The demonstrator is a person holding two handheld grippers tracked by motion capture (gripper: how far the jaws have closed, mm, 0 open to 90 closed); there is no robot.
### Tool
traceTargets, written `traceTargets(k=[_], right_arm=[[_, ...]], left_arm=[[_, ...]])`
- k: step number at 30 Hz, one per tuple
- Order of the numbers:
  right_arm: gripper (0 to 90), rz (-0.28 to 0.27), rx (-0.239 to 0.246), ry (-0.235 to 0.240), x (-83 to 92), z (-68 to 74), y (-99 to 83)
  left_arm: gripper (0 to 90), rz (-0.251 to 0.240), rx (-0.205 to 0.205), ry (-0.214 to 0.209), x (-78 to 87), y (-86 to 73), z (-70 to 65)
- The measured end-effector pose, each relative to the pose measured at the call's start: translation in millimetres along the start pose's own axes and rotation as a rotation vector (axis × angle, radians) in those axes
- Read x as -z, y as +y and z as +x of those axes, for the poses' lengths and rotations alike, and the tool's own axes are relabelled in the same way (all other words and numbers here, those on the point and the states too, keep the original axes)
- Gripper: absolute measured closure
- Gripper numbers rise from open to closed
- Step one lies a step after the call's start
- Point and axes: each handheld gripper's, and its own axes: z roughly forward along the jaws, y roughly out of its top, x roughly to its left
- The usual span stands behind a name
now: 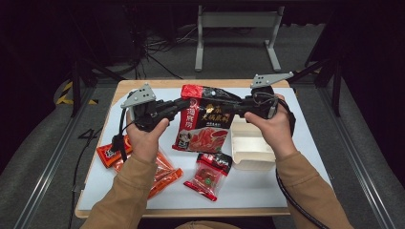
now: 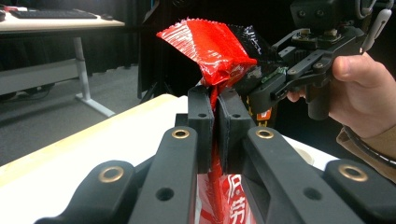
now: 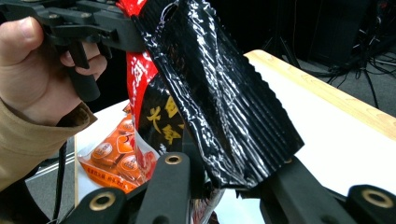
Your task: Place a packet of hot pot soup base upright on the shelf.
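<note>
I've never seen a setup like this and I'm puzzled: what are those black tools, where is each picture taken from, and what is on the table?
A person holds a two-jaw tool in each hand. The high view looks down on the table. The other two come from cameras riding on each tool. The left gripper and right gripper are both shut on the top edge of a red and black food bag, lifting it between them. On the table lie orange snack packets, a small red packet and an open cardboard box.

A white-topped table (image 1: pixel 267 191) bears a cardboard box (image 1: pixel 251 148), with a small red packet (image 1: pixel 208 175) and orange packets (image 1: pixel 162 174) left of it.
</note>
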Motion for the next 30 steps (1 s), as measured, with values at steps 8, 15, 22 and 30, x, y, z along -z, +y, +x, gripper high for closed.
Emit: traceTargets(k=[8,15,22,30], right_arm=[[78.8,-0.013,0.011,-0.014,3.8,1.6,7.4],[78.9,-0.012,0.025,-0.063,15.2,-4.8,14.3],[78.8,-0.014,0.069,-0.118,29.9,-15.2,22.2],[78.6,-0.003,0.105,-0.188,43.1,-27.1,28.1]], left_arm=[[79.1,0.0,0.018,-0.009,3.2,2.1,1.7],[66.6,0.03,-0.002,0.028,7.6,0.9,2.6],[59.6,0.048,-0.001,0.061,11.8,-5.8,8.6],[53.0,0.073,0.0,0.097,19.3,-13.5,14.5]])
